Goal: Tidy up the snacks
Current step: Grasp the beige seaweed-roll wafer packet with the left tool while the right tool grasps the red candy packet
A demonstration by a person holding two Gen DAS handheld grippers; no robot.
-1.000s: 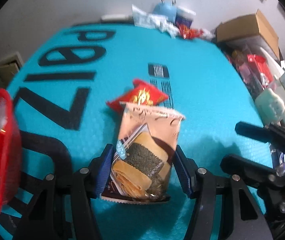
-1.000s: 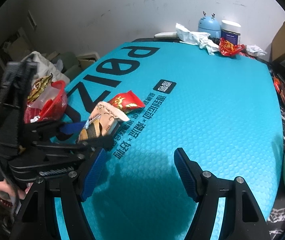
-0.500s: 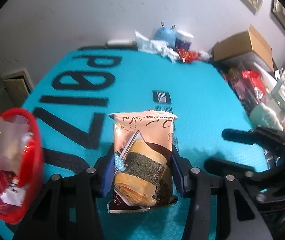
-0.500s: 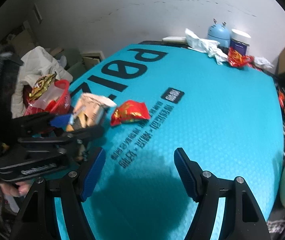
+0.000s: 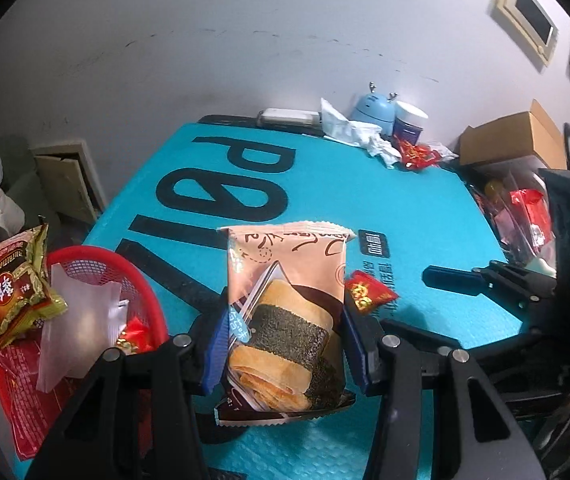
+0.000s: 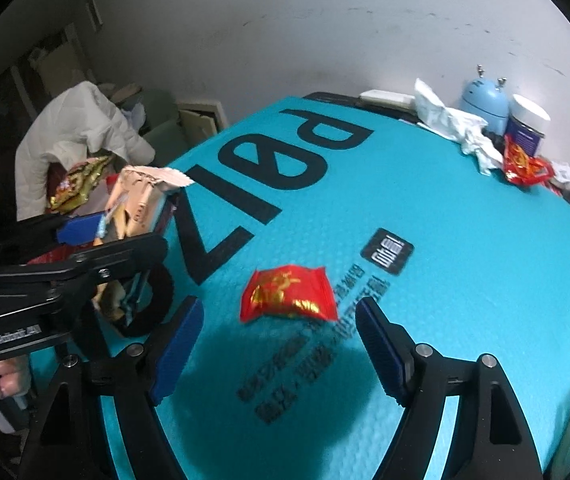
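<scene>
My left gripper [image 5: 285, 344] is shut on a pink snack packet [image 5: 285, 304] with a rolled-biscuit picture and holds it upright above the teal mat. The packet also shows in the right wrist view [image 6: 137, 204], at the left. A red basket [image 5: 125, 280] holding several snacks stands to the left of it. A small red snack packet [image 6: 289, 294] lies flat on the mat; it peeks out behind the held packet in the left wrist view [image 5: 369, 294]. My right gripper [image 6: 277, 344] is open and empty, just in front of the red packet.
A teal mat [image 6: 465, 240] with black lettering covers the table. At its far edge stand a blue gadget [image 6: 485, 98], a jar [image 6: 527, 120], crumpled white wrapping [image 6: 453, 124] and a red wrapper [image 6: 523, 164]. A cardboard box [image 5: 513, 140] and clutter lie at the right.
My left gripper has lifted the pink packet and carried it left toward the red basket. My right gripper has moved closer to the small red packet, which now lies between its open fingers' line.
</scene>
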